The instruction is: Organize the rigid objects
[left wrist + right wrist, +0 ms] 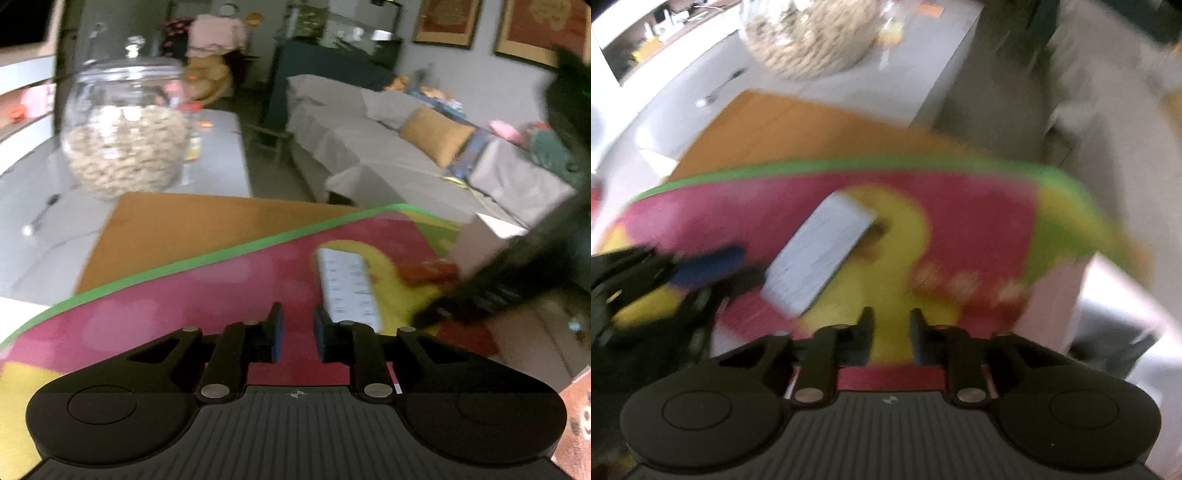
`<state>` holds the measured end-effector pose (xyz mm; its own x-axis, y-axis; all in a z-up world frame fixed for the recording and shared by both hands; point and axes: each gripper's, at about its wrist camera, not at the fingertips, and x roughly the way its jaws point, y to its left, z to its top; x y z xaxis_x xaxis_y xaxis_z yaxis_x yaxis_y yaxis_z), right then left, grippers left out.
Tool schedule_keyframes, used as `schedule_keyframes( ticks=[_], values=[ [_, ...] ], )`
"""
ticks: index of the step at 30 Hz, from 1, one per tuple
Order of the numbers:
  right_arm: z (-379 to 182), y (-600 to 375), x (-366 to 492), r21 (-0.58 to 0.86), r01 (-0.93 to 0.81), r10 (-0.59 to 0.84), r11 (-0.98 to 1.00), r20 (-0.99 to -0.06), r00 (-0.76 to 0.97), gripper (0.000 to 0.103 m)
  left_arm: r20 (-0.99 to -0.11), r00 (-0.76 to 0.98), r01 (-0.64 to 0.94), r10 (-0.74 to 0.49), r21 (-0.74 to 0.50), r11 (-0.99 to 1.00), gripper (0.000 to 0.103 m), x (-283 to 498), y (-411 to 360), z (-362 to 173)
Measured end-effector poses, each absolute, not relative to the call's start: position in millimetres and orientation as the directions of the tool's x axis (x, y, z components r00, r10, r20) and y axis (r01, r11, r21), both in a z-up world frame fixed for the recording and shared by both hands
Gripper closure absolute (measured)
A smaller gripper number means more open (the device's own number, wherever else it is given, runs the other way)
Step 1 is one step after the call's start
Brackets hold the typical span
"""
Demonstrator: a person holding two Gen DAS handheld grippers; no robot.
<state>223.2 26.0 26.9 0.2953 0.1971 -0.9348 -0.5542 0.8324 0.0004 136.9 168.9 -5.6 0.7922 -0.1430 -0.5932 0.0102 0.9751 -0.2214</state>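
Approach step: your left claw point(298, 332) and right claw point(890, 334) slightly parted, empty; next, close on flat white rectangular remote point(349, 288) on pink-yellow green-edged board point(184, 295)

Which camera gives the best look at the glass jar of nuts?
The left wrist view. The glass jar shows there nearly whole on the grey table, with its lid and the filling inside, though blurred. The right wrist view catches only its lower part, cut off by the top edge.
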Motion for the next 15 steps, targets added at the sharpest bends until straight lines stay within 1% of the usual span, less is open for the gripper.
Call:
schedule_keyframes(
  ticks=[1, 3, 6, 8, 9, 10, 11, 13, 15],
  values=[
    [28, 26, 218, 0.017, -0.571, 0.212, 0.821, -0.937, 0.276, 0.085, -0.592, 0.793, 0.002, -0.148, -0.239, 0.971, 0.087, 135, 174, -6],
    [37, 24, 208, 0.028, -0.595, 0.239, 0.804, -0.930, 0.279, 0.085, -0.585, 0.794, 0.010, -0.165, -0.259, 0.966, 0.087, 131, 180, -4],
    [62, 14, 203, 0.003, -0.557, 0.253, 0.830, -0.893, 0.372, 0.083, -0.561, 0.795, 0.120, -0.231, -0.228, 0.966, 0.086, 124, 173, 4],
    [79, 1, 198, -0.023, -0.516, 0.249, 0.856, -0.858, 0.450, 0.071, -0.502, 0.816, 0.211, -0.287, -0.204, 0.956, 0.086, 117, 166, 13],
    [89, -10, 193, -0.025, -0.496, 0.256, 0.868, -0.833, 0.490, 0.068, -0.464, 0.825, 0.268, -0.323, -0.181, 0.946, 0.086, 114, 160, 19],
    [96, -20, 191, -0.015, -0.483, 0.269, 0.876, -0.815, 0.513, 0.063, -0.433, 0.825, 0.334, -0.364, -0.146, 0.931, 0.085, 113, 151, 26],
    [102, -31, 187, 0.004, -0.467, 0.286, 0.884, -0.794, 0.536, 0.057, -0.419, 0.818, 0.386, -0.394, -0.108, 0.916, 0.084, 115, 143, 30],
    [109, -51, 181, 0.022, -0.438, 0.299, 0.899, -0.762, 0.575, 0.053, -0.435, 0.781, 0.482, -0.448, -0.036, 0.876, 0.082, 130, 122, 37],
    [113, -70, 180, 0.030, -0.428, 0.302, 0.903, -0.752, 0.585, 0.053, -0.478, 0.739, 0.555, -0.476, 0.032, 0.831, 0.080, 151, 101, 38]
  ],
)
